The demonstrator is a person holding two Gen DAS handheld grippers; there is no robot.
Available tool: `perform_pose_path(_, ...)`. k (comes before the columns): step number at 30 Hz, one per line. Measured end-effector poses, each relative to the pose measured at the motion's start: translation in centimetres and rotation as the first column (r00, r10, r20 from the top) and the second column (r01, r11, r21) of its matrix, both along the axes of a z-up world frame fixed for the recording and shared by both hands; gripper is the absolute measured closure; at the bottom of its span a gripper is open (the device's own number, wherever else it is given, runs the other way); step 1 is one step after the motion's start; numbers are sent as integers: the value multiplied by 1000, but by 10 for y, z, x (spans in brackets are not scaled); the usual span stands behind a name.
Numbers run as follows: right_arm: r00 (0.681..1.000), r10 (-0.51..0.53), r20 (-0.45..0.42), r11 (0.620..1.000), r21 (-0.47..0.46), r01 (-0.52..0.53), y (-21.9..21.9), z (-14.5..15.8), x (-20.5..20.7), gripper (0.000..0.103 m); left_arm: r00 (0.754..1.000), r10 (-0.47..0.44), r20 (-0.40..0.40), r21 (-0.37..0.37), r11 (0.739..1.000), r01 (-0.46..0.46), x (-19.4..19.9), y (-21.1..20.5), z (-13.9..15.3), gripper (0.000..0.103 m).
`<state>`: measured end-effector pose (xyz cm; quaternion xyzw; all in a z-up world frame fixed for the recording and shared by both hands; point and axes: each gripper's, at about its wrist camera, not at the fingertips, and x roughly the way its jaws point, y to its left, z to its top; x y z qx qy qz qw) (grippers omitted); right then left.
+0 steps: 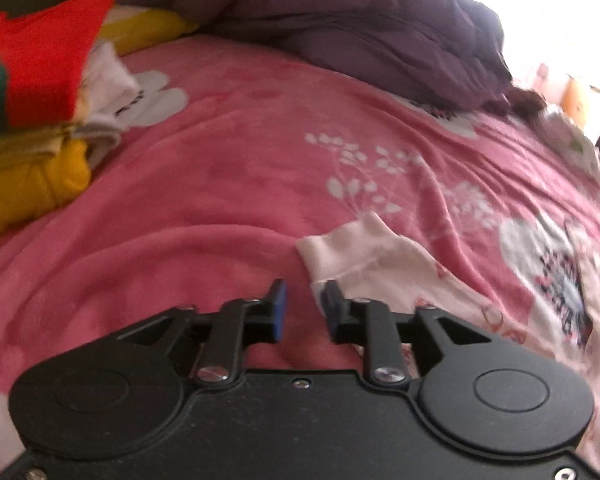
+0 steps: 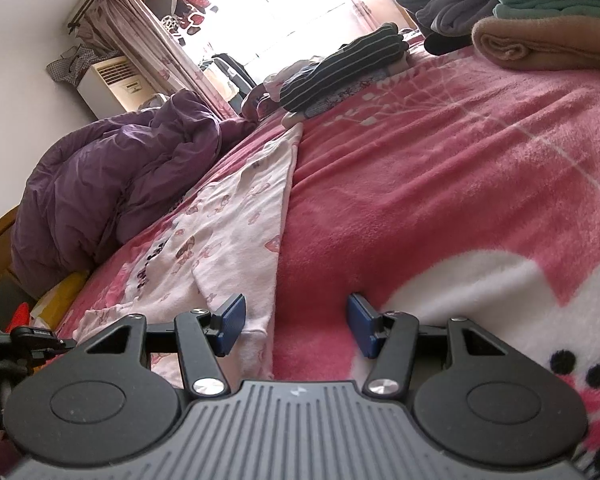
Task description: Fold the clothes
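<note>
On the bed (image 1: 220,168), over a pink fleece blanket (image 2: 440,184), lies the garment (image 2: 228,232), pale with small pink prints, spread flat and long, its cuff (image 1: 352,252) just ahead of the left hand-held gripper (image 1: 302,308). That gripper's jaws stand a little apart with nothing between them; the right pad sits at the cuff's edge. The right hand-held gripper (image 2: 296,328) gapes wider over the near hem, empty too. Looks light, thin and floppy: it should drape and wrinkle, so take the cuff and hem edges. The plush blanket may drag at it. Folded stacks (image 1: 32,92) wait left, a purple duvet (image 2: 112,184) is heaped at the far side, and a bright window (image 2: 284,12) lies beyond.
</note>
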<state>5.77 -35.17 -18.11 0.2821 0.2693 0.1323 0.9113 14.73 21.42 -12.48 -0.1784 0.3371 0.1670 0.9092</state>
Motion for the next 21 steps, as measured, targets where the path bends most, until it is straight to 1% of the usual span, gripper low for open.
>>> perform_pose_path(3, 1000, 1, 1, 1000, -1, -1, 0, 0, 0, 46, 998, 53, 21, -39, 998, -52, -6, 9, 2, 75)
perform_pose_path(5, 1000, 1, 2, 1000, -4, -1, 0, 0, 0, 46, 997, 63, 42, -89, 994, -59, -8, 14, 3, 74)
perform_pose_path(8, 1000, 1, 3, 1000, -7, -1, 0, 0, 1, 46, 997, 43, 59, -139, 990, -35, -2, 16, 3, 57)
perform_pose_path(11, 1000, 1, 4, 1000, -9, -1, 1, 0, 0, 46, 998, 12, 61, -125, 992, -4, 10, 12, 4, 57)
perform_pose_path(13, 1000, 2, 5, 1000, -12, -1, 1, -1, 0, 46, 999, -19, 49, -101, 995, 24, 19, 9, 1, 57)
perform_pose_path(14, 1000, 2, 6, 1000, -14, -2, 2, -1, 0, 46, 998, -53, 36, -77, 995, 56, 24, 6, -2, 65)
perform_pose_path(15, 1000, 2, 7, 1000, -16, -2, 2, -1, 0, 46, 996, -83, 12, -26, 996, 84, 27, 0, -4, 98)
perform_pose_path(16, 1000, 2, 8, 1000, -18, -2, 2, -1, -1, 46, 996, -91, -14, 36, 995, 92, 30, -6, -5, 97)
perform_pose_path(17, 1000, 3, 8, 1000, -20, -2, 2, -1, -1, 46, 997, -77, -19, 64, 995, 78, 30, -7, -5, 97)
perform_pose_path(18, 1000, 3, 9, 1000, -21, -3, 2, -1, 0, 46, 999, -49, -13, 60, 997, 50, 29, -5, -5, 96)
perform_pose_path(19, 1000, 3, 9, 1000, -22, -3, 2, -1, 0, 46, 1000, -26, -15, 51, 998, 27, 28, -4, -7, 93)
perform_pose_path(20, 1000, 3, 8, 1000, -23, -3, 3, -1, 0, 46, 1000, -11, -19, 54, 998, 12, 28, -4, -9, 90)
perform_pose_path(21, 1000, 3, 8, 1000, -24, -3, 3, -1, 0, 46, 1000, -10, -25, 75, 997, 12, 28, -8, -9, 88)
